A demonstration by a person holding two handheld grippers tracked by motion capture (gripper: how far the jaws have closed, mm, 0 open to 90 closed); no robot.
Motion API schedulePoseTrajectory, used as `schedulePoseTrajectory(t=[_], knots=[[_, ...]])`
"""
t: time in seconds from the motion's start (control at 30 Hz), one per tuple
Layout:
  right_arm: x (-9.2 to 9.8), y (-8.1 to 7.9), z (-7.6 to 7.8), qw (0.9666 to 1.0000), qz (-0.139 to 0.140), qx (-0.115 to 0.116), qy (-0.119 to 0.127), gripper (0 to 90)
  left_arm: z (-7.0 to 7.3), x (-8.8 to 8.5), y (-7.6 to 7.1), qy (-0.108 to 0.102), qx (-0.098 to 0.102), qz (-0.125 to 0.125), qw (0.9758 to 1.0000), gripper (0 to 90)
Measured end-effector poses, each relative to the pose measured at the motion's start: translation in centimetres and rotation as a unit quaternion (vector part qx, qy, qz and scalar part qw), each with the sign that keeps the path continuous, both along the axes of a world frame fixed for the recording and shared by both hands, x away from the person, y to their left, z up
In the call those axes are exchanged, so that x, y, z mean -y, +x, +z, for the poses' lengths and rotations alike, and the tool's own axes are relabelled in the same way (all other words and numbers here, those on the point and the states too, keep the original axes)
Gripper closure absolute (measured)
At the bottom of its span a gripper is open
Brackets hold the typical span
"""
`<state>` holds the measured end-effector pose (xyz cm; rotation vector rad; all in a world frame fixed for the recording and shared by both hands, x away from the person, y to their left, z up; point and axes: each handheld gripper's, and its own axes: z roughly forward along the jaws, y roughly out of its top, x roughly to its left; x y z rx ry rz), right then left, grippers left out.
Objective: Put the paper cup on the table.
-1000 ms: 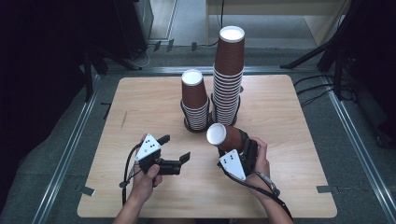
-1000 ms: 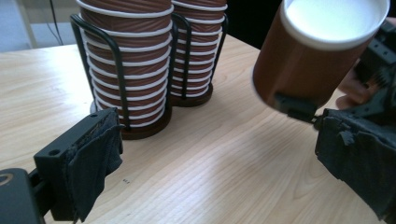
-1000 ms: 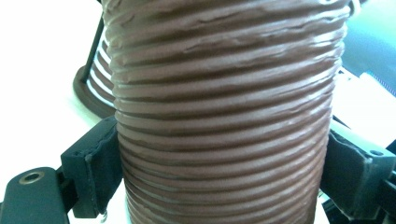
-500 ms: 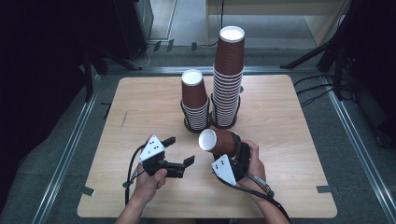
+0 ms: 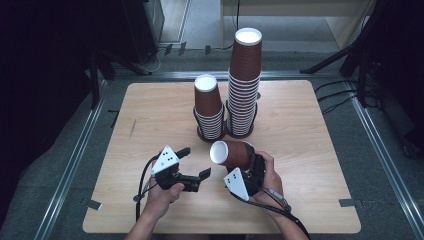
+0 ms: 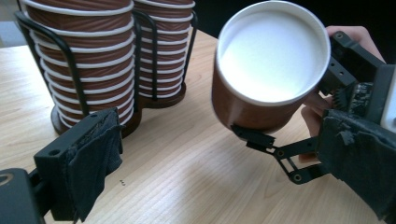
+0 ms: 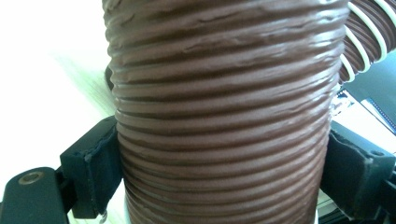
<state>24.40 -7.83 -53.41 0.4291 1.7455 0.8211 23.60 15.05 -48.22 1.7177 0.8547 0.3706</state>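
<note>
1. Brown ribbed paper cup (image 5: pixel 234 153) is clamped across its wall by the right hand-held gripper (image 5: pixel 246 172); in the right gripper view both jaws press flat on opposite sides of the cup (image 7: pixel 224 121).
2. Cup is held lying on its side, clear of the table (image 5: pixel 305 145), white inside and rim facing the left hand-held gripper (image 5: pixel 192 167).
3. Left hand-held gripper holds nothing; its jaws stand wide apart. In the left gripper view the cup (image 6: pixel 271 65) sits ahead of them and to the right, near but not touching.
4. Two stacks of upturned cups stand in a black wire holder at mid-table: a short stack (image 5: pixel 208 107) and a tall stack (image 5: pixel 245 82), just beyond the held cup and apart from it.
5. Judgement on step: a single cup is in transit, carried between the stacks and the left hand-held gripper. Whether it is bound for a hand-over or for a stack cannot be told.
6. Next move, if a hand-over: the left jaws must close on the rim or wall before the right lets go. The thin wall may dent under a hard grip.
7. Risk: an early release lets the cup drop and roll on the table.
</note>
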Motion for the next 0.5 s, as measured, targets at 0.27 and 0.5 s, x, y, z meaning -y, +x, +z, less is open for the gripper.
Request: schedulePoseTrajectory(t=[0.27, 0.5], knots=[[-0.5, -0.3, -0.1, 0.9998, 0.007, 0.005, -0.016, 11.8, 0.1, 0.8, -0.2, 0.000, -0.002, -0.010, 1.0000, 0.9], [-1.3, -0.9, -0.3, 0.9988, 0.022, 0.017, -0.040, 11.7, 0.1, 1.1, -0.3, -0.003, -0.002, -0.019, 0.9998, 0.9]])
